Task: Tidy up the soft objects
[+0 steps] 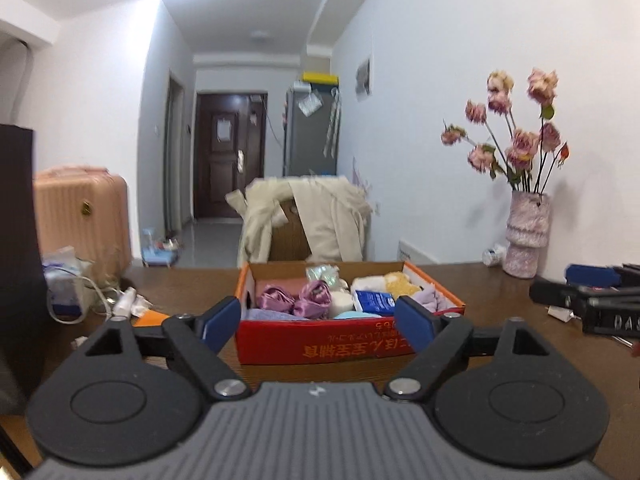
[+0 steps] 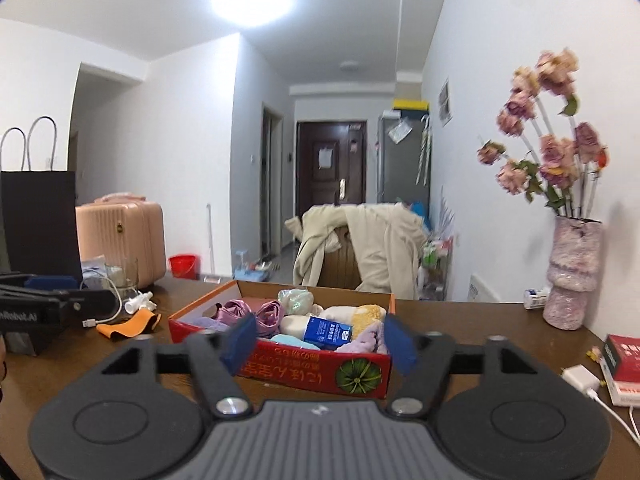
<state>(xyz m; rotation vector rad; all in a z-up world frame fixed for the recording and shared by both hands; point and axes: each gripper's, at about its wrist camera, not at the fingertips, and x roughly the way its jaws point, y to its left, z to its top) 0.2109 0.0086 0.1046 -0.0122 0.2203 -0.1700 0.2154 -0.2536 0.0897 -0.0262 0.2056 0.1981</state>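
While both pairs of tongs hang spread above the brown wooden worktop (image 1: 472,280), pinching nothing, the left tongs (image 1: 318,320) and the right tongs (image 2: 318,340) each frame the red cardboard box (image 1: 320,344), the landmark here, between blue pads. Inside the box lie the soft things: a shiny lilac satin bundle (image 1: 296,298), a blue-and-white packet (image 1: 374,302), a yellow fluffy cloth (image 2: 368,316) and a lavender towel (image 2: 366,340), heaped so that their edges hide one another. Left of the box an orange cloth scrap (image 2: 128,326) lies flat on the worktop, with white cables that blur together beside it. Right of the box stands a pink textured vase of faded roses (image 2: 572,276), smeared by blur. Behind the box a beige coat (image 1: 320,216) drapes a chair, hiding most of it. A dark door (image 2: 330,164) closes the white hallway beyond.
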